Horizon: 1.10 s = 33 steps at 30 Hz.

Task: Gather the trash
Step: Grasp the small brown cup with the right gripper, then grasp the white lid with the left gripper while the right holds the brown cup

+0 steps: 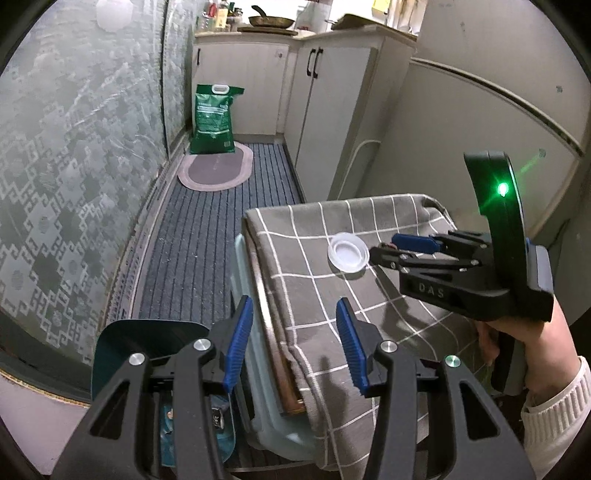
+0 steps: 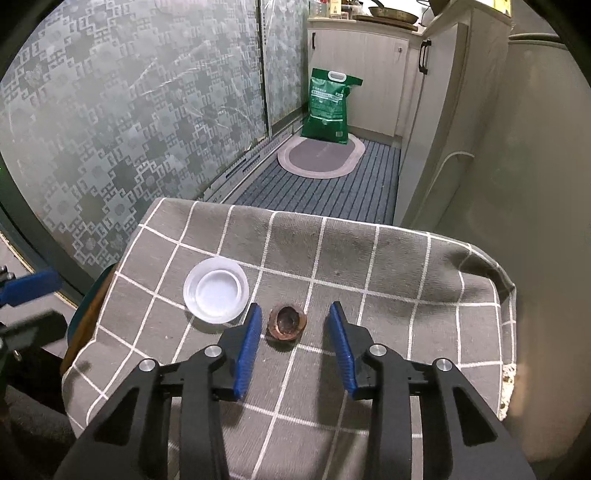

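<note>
Right gripper (image 2: pixel 293 345) up close, jaws apart with the brown nutshell (image 2: pixel 287 322) between them, pads clear of it, on the grey checked cloth (image 2: pixel 388 266). White plastic lid (image 2: pixel 217 290) lies just beside. Left gripper (image 1: pixel 295 341) hangs part-open, empty, over the cloth's edge.

A narrow kitchen passage. The floor carries a dark striped runner (image 2: pixel 325 184), with an oval grey mat (image 2: pixel 320 157) at its far end. A green sack (image 2: pixel 328 110) stands upright on the mat. Frosted patterned sliding panels (image 2: pixel 129 129) line one side; pale cabinets (image 1: pixel 328 110) with black handles line the other. A pan (image 1: pixel 271 20) sits on the far countertop.
</note>
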Motion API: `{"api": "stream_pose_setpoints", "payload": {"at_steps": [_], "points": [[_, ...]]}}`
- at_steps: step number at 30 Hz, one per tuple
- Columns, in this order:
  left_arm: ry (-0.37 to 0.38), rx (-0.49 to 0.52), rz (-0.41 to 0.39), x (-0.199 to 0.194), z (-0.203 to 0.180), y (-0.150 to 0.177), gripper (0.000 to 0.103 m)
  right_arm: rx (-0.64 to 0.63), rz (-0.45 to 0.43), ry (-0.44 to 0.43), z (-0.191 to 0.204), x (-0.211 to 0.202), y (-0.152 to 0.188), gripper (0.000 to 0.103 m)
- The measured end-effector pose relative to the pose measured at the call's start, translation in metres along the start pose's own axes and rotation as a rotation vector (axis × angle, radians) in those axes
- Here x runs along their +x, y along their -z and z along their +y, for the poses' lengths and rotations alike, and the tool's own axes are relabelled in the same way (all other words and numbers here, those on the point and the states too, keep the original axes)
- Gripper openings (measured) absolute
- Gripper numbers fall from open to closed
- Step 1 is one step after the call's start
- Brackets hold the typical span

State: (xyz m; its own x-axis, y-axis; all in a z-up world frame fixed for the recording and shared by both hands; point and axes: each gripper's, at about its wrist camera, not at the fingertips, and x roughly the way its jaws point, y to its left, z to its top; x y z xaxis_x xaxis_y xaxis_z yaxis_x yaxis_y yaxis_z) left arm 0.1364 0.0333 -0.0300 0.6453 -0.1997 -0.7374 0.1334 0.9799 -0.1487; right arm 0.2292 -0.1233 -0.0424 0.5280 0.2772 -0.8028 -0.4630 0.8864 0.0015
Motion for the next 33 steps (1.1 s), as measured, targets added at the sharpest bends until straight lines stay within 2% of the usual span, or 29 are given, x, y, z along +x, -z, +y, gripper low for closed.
{"api": "stream_pose_setpoints", "payload": {"at_steps": [3,9,18,33], "points": [[0.014,0.006,0.016,0.008,-0.006,0.0,0.05,-0.001,-0.001,0.0,0.0,0.002,0.0,0.02],[0.041,0.034,0.042,0.022,-0.023,0.002,0.053,0.026,-0.01,-0.005,-0.006,0.0,0.0,0.02],[0.039,0.078,0.074,0.049,-0.049,0.002,0.058,0.086,-0.057,-0.039,-0.029,-0.034,0.014,0.02],[-0.038,0.088,0.048,0.077,-0.057,-0.016,0.058,0.091,-0.096,-0.069,-0.045,-0.071,0.031,0.02]]}}
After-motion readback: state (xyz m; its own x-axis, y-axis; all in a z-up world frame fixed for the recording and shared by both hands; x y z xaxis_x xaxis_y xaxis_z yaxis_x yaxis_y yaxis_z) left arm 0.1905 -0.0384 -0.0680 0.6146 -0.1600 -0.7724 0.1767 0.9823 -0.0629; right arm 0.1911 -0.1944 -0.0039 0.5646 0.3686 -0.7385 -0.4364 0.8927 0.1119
